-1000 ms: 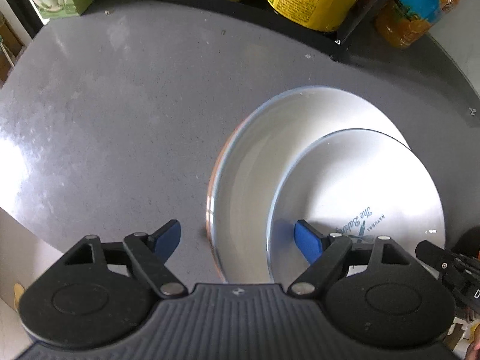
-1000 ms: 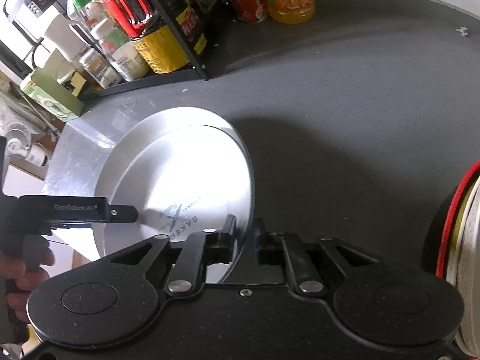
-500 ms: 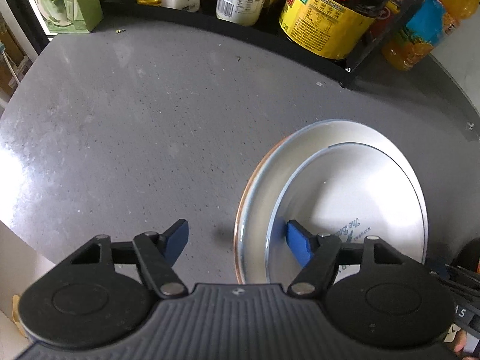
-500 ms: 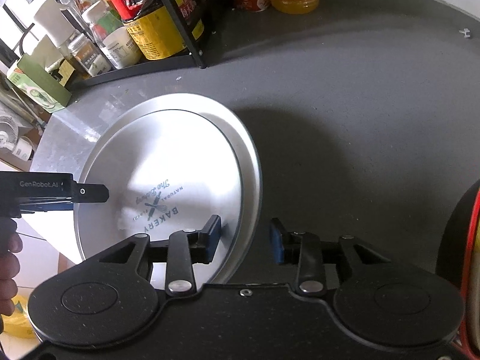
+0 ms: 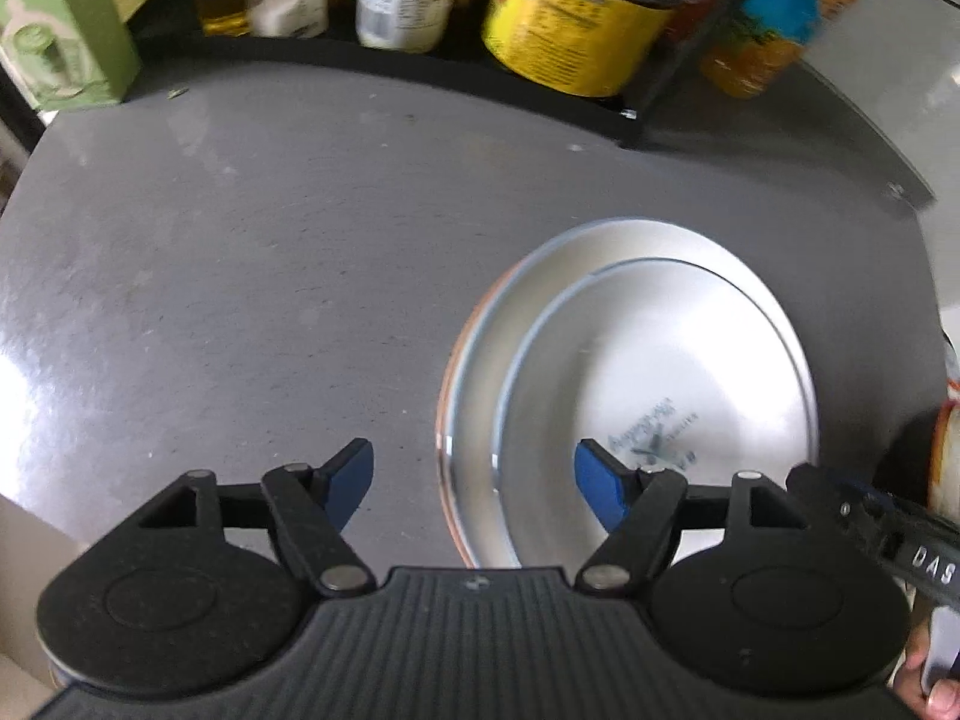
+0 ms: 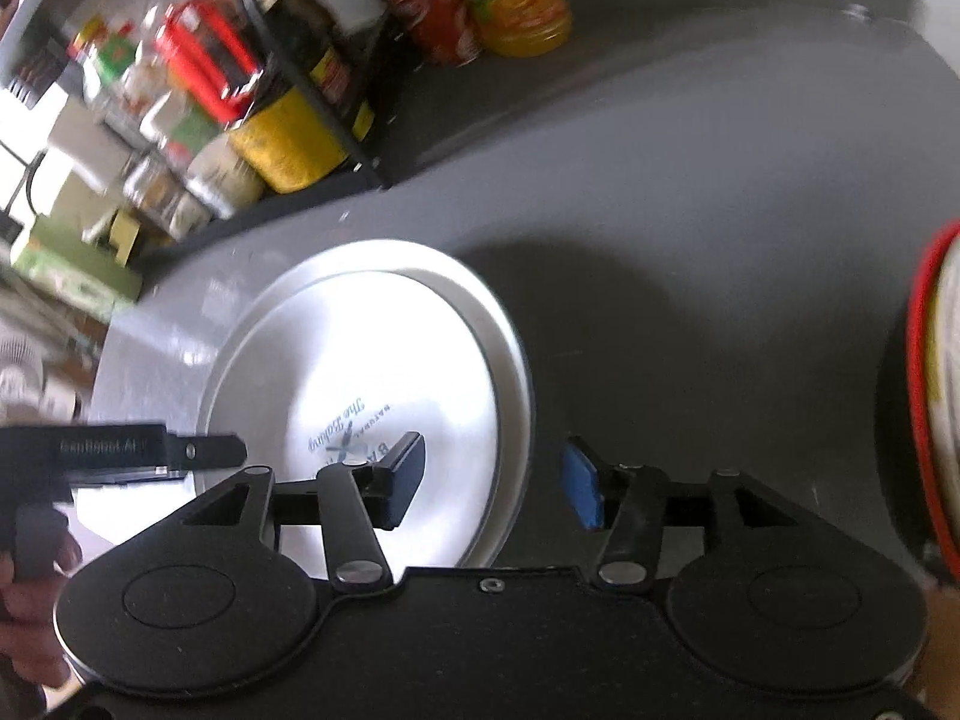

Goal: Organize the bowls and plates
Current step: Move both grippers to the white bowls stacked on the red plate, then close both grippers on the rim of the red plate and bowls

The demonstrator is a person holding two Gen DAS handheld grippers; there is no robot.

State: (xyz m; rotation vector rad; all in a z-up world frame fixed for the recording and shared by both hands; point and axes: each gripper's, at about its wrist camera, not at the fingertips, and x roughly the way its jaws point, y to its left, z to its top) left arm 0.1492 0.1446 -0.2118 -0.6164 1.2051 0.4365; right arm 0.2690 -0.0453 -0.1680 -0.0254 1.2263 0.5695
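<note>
**Two plates stacked, both claws let go**

The small plate (image 5: 654, 384) lies inside the large plate (image 5: 480, 360) on the grey table (image 5: 240, 276), so one stacking step looks done. In the left wrist view the pair sits at about 3 o'clock from the table's middle, well short of the rack of bottles (image 5: 564, 30) along the far edge at 12 o'clock. In the right wrist view the same stack is at about 9 o'clock.

The left gripper (image 5: 474, 477) is spread wide, holding nothing; its two blue pads straddle the near rim of the stack, one out over bare table, one above the small plate's face. The right gripper (image 6: 495, 480) is likewise released, one finger over the small plate and the other over the table beyond the rim. Neither pinches anything.

What remains, as I judge it: at 3 o'clock in the right wrist view stands a red-rimmed dish (image 6: 927, 396), probably another plate or bowl seen on edge, though it is cut off by the frame and I cannot be sure. It has not yet joined the stack.

Round plates have no long axis. Both lie flat, face up, and the small one sits off-centre. Its printed lettering (image 6: 351, 429) runs roughly from 1 o'clock to 7 o'clock in the right wrist view.
</note>
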